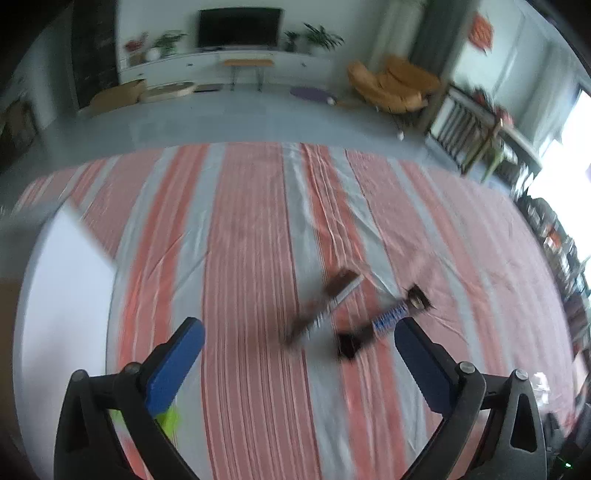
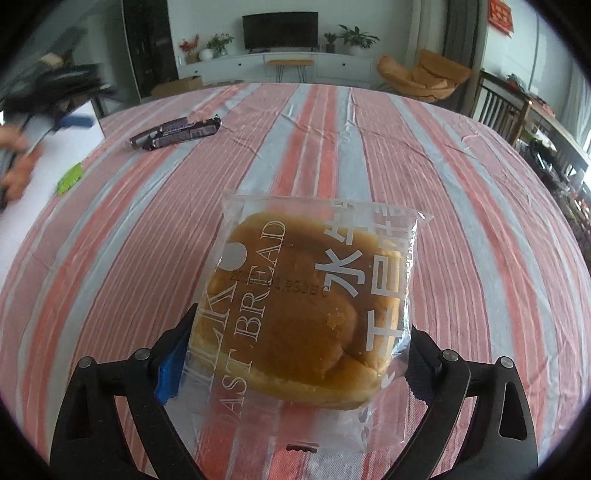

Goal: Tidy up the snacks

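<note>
Bagged bread (image 2: 306,317), a brown bun in a clear wrapper printed with white lettering, lies on the striped cloth of the bench (image 2: 461,229) directly between the fingers of the right claw (image 2: 295,354). Both fingers stand spread wide, flanking the wrapper's near corners; whether the pads actually press on the plastic cannot be told. Farther off and to the left, two dark chocolate bars (image 2: 176,133) rest side by side, touching. A green packet (image 2: 69,178) lies at the left edge on a white sheet (image 2: 40,177), where a blurred hand (image 2: 16,162) carries the left claw.

In the left wrist view, the left claw (image 1: 299,343) hangs spread wide above the cloth with nothing between its blue pads (image 1: 177,365). Both chocolate bars (image 1: 354,314), motion-blurred, lie just beyond its right finger. Beyond the bench stand a television (image 1: 240,27), potted plants (image 1: 321,37) and an orange armchair (image 1: 395,85).
</note>
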Available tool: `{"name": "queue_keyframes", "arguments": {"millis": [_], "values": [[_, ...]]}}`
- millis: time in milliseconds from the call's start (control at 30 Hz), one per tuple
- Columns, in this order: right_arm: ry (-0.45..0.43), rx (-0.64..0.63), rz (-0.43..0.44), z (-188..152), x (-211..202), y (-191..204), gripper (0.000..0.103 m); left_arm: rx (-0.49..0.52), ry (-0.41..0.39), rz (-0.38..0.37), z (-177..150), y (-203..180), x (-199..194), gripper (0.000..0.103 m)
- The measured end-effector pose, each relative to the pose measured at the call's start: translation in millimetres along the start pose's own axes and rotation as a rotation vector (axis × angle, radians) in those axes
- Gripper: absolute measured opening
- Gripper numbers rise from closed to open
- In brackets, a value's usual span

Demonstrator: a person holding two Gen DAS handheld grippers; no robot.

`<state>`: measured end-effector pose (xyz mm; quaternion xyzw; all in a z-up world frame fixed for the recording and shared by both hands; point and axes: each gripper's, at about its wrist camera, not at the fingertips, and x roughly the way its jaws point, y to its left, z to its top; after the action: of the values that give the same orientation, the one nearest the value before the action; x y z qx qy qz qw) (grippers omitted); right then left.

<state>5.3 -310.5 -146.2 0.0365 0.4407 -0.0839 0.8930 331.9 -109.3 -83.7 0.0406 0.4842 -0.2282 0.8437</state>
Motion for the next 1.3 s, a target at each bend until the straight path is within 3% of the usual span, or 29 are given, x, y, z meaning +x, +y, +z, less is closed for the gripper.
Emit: {"name": "queue_keyframes", "arguments": {"millis": [167,233,300,333,500,767,833,867,900,933,967,1000,1133,1233,1300], "values": [[0.0,0.0,0.0,0,0,0,0.096,0.124,0.101,0.015,11,-21,51,0.077],[0.0,0.0,0.0,0,0,1,0.096,0.136,0.131,0.048,8,-21,64,0.059],[0.0,0.0,0.0,0,0,1,0.096,0.147,0.113,0.065,3,-20,65,0.022],[0.0,0.0,0.0,0,0,0,0.096,0.152,0.111,0.066,1,-21,64,0.017],[0.0,0.001,0.0,0,0,1,0.096,0.119,0.081,0.049,-37,-16,32,0.017],[0.0,0.001,-0.001,0,0,0,0.096,0.058,0.036,0.009,-183,-33,-51,0.017],[0.0,0.001,-0.001,0,0,0,0.096,0.012,0.004,0.0,-209,-39,-66,0.019],[0.0,0.001,-0.001,0,0,0,0.096,-0.001,-0.01,-0.007,-213,-40,-68,0.029],[0.0,0.001,-0.001,0,0,0,0.096,-0.01,-0.03,-0.03,-218,-42,-70,0.052],[0.0,0.001,-0.001,0,0,0,0.096,-0.008,-0.041,-0.063,-220,-47,-70,0.065],[0.0,0.001,-0.001,0,0,0,0.096,0.001,-0.04,-0.076,-220,-51,-68,0.088],[0.0,0.001,-0.001,0,0,1,0.096,0.022,-0.045,-0.051,-219,-56,-66,0.094],[0.0,0.001,-0.001,0,0,0,0.096,0.071,-0.055,0.049,-214,-64,-53,0.095],[-0.001,0.001,-0.001,0,0,0,0.096,0.088,-0.05,0.053,-217,-66,-51,0.103],[0.0,0.001,-0.001,0,0,0,0.096,0.134,-0.045,0.089,-220,-75,-46,0.103]]}}
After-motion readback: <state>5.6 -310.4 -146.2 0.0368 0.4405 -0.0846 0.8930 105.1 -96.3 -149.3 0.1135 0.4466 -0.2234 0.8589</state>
